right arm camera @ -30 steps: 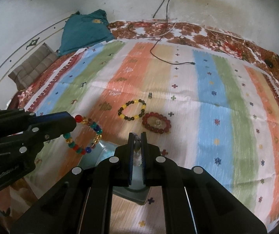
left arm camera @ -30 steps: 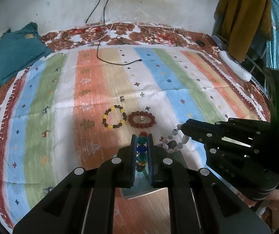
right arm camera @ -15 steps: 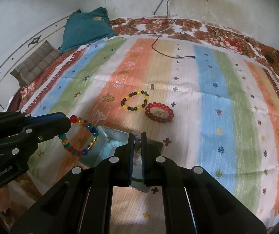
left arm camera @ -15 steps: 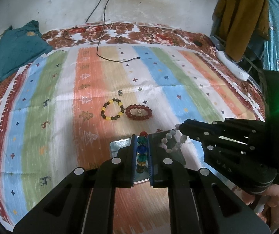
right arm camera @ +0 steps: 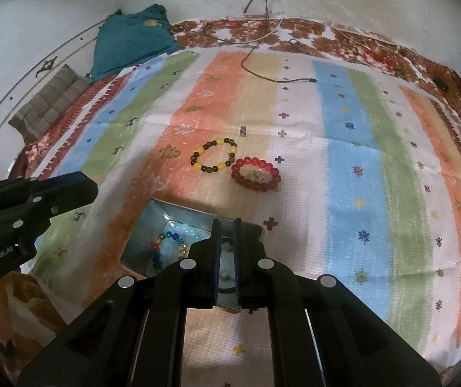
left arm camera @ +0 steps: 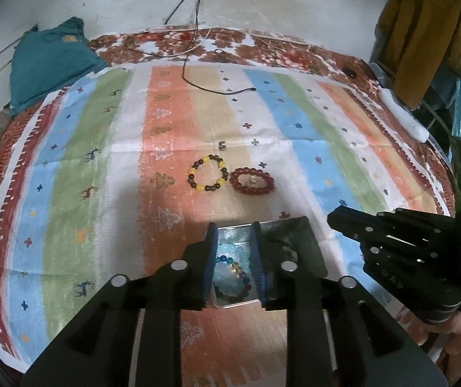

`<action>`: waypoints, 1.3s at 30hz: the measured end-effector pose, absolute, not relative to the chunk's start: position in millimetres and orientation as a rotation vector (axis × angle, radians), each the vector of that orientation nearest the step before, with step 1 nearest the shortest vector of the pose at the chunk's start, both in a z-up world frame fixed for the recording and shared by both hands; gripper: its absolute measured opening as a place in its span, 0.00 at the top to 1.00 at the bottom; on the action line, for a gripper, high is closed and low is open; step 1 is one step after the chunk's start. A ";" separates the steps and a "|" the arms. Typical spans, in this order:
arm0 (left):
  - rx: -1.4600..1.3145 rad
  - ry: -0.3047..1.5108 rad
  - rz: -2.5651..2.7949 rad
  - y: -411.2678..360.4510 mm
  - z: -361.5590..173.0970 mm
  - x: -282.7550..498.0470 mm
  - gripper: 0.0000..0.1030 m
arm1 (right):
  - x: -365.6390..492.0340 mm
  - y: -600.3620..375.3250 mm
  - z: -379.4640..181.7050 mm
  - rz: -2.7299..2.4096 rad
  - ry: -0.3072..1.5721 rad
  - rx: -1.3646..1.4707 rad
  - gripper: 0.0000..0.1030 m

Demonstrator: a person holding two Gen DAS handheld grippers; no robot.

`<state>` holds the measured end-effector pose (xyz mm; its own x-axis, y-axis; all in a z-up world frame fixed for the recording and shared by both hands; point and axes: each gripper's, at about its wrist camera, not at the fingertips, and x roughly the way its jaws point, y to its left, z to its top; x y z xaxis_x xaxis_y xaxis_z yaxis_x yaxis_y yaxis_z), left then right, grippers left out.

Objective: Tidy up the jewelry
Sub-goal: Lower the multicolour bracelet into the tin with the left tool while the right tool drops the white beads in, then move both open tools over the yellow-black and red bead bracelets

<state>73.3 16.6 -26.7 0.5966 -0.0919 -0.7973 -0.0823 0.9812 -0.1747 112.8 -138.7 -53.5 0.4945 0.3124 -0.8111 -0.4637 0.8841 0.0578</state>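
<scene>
Two bracelets remain loose on the striped bedspread (left arm camera: 107, 148), both ahead of the fingers and beyond the metal tray (right arm camera: 153, 216): the yellow-and-brown bracelet (right arm camera: 214, 155) and the red bracelet (right arm camera: 255, 174), touching side by side. The left gripper (left arm camera: 232, 251) is spreading its fingers, nothing between them; the multicoloured bracelet (left arm camera: 233, 274) lies in the tray below. The right gripper (right arm camera: 227, 251) looks pressed on a white bracelet (right arm camera: 227, 254), and seems nearer the red one.
</scene>
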 end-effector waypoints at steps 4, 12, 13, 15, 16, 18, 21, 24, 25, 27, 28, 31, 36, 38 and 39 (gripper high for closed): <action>-0.186 0.953 0.016 18.7 -30.8 81.7 0.71 | 118.8 -138.9 -53.2 0.456 0.943 -0.180 0.70; -0.170 0.993 0.068 31.0 -39.2 111.4 0.61 | 140.7 -137.4 -56.9 0.425 0.969 -0.206 0.69; -0.158 0.997 0.074 30.8 -39.6 115.1 0.57 | 144.5 -137.5 -58.1 0.417 0.973 -0.210 0.69; -0.139 0.996 0.091 32.1 -39.6 121.6 0.51 | 154.6 -137.0 -61.0 0.399 0.984 -0.215 0.64; -0.139 0.997 0.095 33.8 -39.9 125.0 0.50 | 156.9 -136.5 -61.8 0.399 0.988 -0.218 0.61; -0.153 1.006 0.109 39.3 -42.7 133.1 0.49 | 164.0 -135.0 -65.3 0.392 1.002 -0.235 0.60; -0.165 1.022 0.133 45.5 -48.4 145.9 0.44 | 173.1 -134.4 -68.9 0.378 1.016 -0.249 0.60; -0.145 1.036 0.144 45.1 -53.8 155.5 0.39 | 180.6 -134.9 -68.8 0.376 1.018 -0.240 0.53; -0.142 1.041 0.145 44.9 -55.9 158.6 0.37 | 183.9 -135.1 -69.5 0.372 1.018 -0.243 0.52; -0.147 1.052 0.149 46.6 -60.2 164.9 0.36 | 189.5 -135.3 -71.7 0.369 1.026 -0.242 0.50; -0.148 1.058 0.154 47.8 -62.3 167.6 0.35 | 191.8 -135.4 -72.8 0.368 1.031 -0.239 0.48; -0.138 1.075 0.170 50.8 -68.3 175.4 0.33 | 200.1 -136.7 -77.3 0.362 1.048 -0.230 0.47; -0.125 1.085 0.172 51.5 -72.9 184.7 0.30 | 216.8 -138.1 -86.5 0.341 1.073 -0.230 0.43; -0.119 1.087 0.170 51.1 -74.7 188.7 0.28 | 223.2 -139.2 -89.2 0.334 1.083 -0.224 0.43; -0.117 1.090 0.170 51.2 -75.8 190.5 0.28 | 225.5 -139.6 -90.5 0.332 1.087 -0.223 0.43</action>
